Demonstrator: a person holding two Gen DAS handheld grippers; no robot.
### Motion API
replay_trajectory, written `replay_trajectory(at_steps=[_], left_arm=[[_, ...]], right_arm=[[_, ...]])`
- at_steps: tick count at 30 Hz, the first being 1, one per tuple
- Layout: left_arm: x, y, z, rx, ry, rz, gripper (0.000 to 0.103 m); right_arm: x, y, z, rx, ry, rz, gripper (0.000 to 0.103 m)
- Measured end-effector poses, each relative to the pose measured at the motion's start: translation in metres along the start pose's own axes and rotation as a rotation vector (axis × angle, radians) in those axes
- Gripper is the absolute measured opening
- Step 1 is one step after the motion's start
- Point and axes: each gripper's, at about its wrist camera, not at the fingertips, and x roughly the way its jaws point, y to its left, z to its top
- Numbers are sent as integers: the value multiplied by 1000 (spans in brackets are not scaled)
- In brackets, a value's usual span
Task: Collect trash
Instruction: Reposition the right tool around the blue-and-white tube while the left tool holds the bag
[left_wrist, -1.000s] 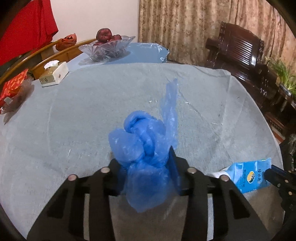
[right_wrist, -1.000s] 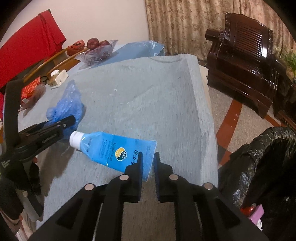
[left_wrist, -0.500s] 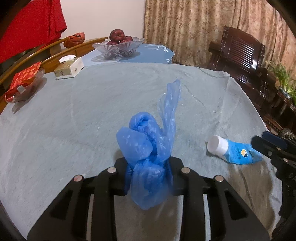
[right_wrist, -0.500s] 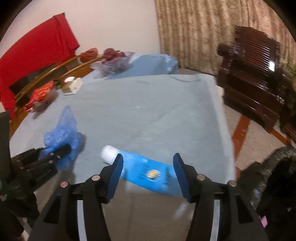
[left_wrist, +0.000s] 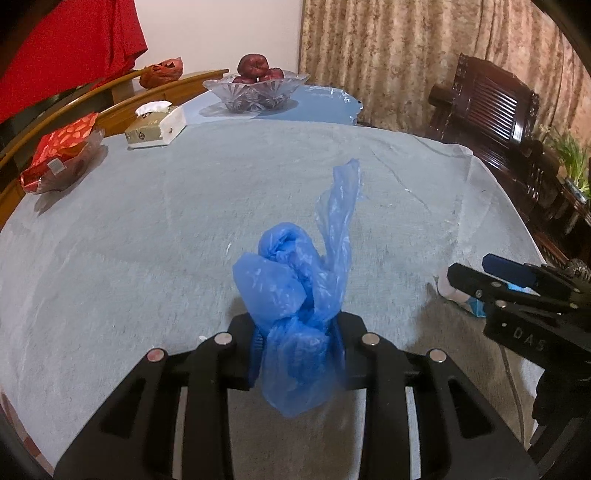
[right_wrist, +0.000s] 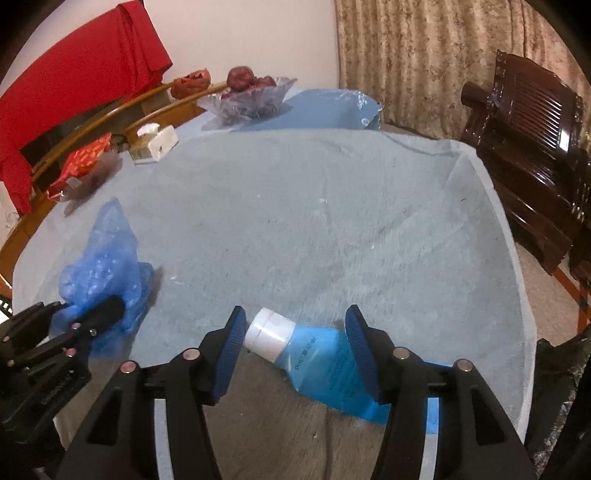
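Crumpled blue plastic bag (left_wrist: 295, 295): thin, translucent film, knotted into a lumpy wad with one loose strip standing upward. Pinched between the narrowly set fingers of the left gripper (left_wrist: 297, 354), lower fold hanging below the pads, raised over the near part of the table. Same bag seen from the right wrist camera at the left edge (right_wrist: 107, 266), clamped in the black jaw tips.

Blue squeeze tube (right_wrist: 317, 365): soft flattened plastic body with printed lettering, white ribbed screw cap pointing away to the left. Lying flat on the cloth near the table's front right edge, between the fingers of the right gripper (right_wrist: 295, 350). Jaws there standing about half open, ridged blue pads on either side of the tube; no pressing contact visible. From the left wrist camera, only the white cap and a sliver of blue (left_wrist: 456, 293) visible behind the right gripper's black frame.

Table covering (right_wrist: 332, 221): pale grey-blue cloth, napped, creased.

Far edge of table: cut-glass bowl (left_wrist: 255, 88) holding dark red fruit, on a glossy blue sheet; white and olive tissue box (left_wrist: 157, 125); red patterned foil packet (left_wrist: 59, 151) in a clear dish.

Surroundings: curved wooden rail, red cloth (right_wrist: 74, 99), brocade curtain (left_wrist: 388, 55), dark carved wooden chair (right_wrist: 528, 140). Black bin liner (right_wrist: 561, 369), crinkled, at lower right.
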Motion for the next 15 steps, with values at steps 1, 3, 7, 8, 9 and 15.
replay_trajectory(at_steps=[1, 3, 7, 8, 9, 15], left_arm=[[0, -1, -1, 0, 3, -1, 29], [0, -2, -1, 4, 6, -5, 29], [0, -3, -2, 7, 7, -8, 30], [-1, -4, -2, 8, 7, -9, 30], [-1, -5, -3, 9, 8, -7, 30], [-1, -8, -5, 11, 13, -8, 30]], right_arm=[[-1, 0, -2, -5, 7, 0, 55], [-3, 1, -7, -15, 26, 3, 55], [-13, -2, -24, -23, 62, 39, 52], [-14, -4, -27, -25, 70, 47, 50], [-17, -6, -32, -28, 80, 54, 50], [-39, -28, -39, 4, 35, 36, 50]])
